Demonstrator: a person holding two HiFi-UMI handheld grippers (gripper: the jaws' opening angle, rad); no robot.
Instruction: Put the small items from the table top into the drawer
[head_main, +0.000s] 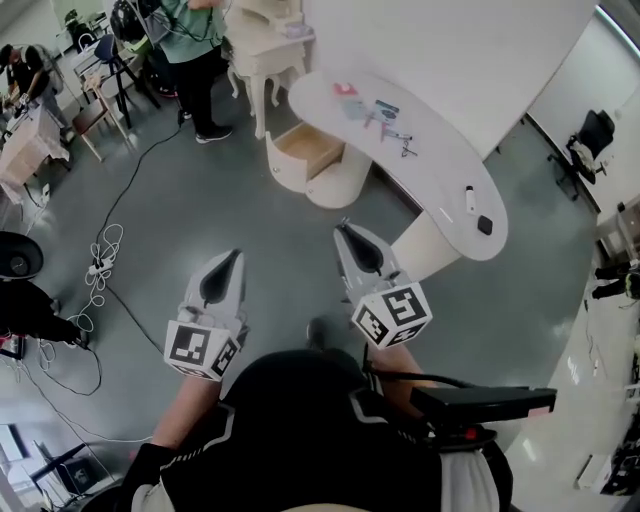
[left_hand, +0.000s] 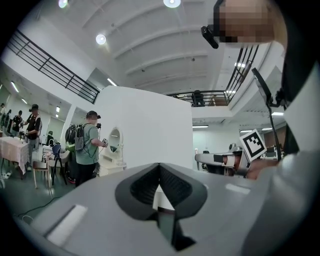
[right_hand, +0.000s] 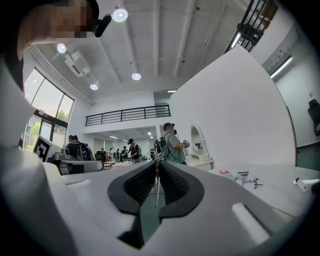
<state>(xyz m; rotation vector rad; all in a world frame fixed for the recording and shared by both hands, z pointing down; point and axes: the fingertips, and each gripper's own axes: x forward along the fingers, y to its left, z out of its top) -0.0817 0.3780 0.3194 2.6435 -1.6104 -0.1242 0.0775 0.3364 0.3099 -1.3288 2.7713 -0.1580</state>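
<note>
1. Progress: by my reading nothing has been put away. Every small item I can see lies on the white table (head_main: 440, 165), and the drawer (head_main: 305, 150) stands pulled out with a bare wooden inside, as far as the head view shows.

2. Left tongs (head_main: 236, 256): tips pressed together, nothing between them. They are held over the grey floor, well short of the table.

3. Right tongs (head_main: 346, 230): also closed tip to tip and empty (only a hairline seam shows between the ribbed pads in its own view). They are nearer the table than the left pair, though not yet over it.

4. Where the items are, from the tongs:
   - a black piece (head_main: 485, 225) and a white stick-like piece (head_main: 470, 200) lie ahead and to the right of the right tongs, the nearest of the lot;
   - thin dark clip-like bits (head_main: 403, 140), a blue-grey cluster (head_main: 383, 110) and a pink piece (head_main: 343, 89) lie well ahead, at the table's far end.

5. Drawer: well ahead, roughly in line between the two pairs, under the far end of the table, just beside the pink piece.

6. Look of the items: small, flat and light; too small here to say what each one is.

7. Left to do: the approach, then picking up and dropping in every item, so the whole task.
</note>
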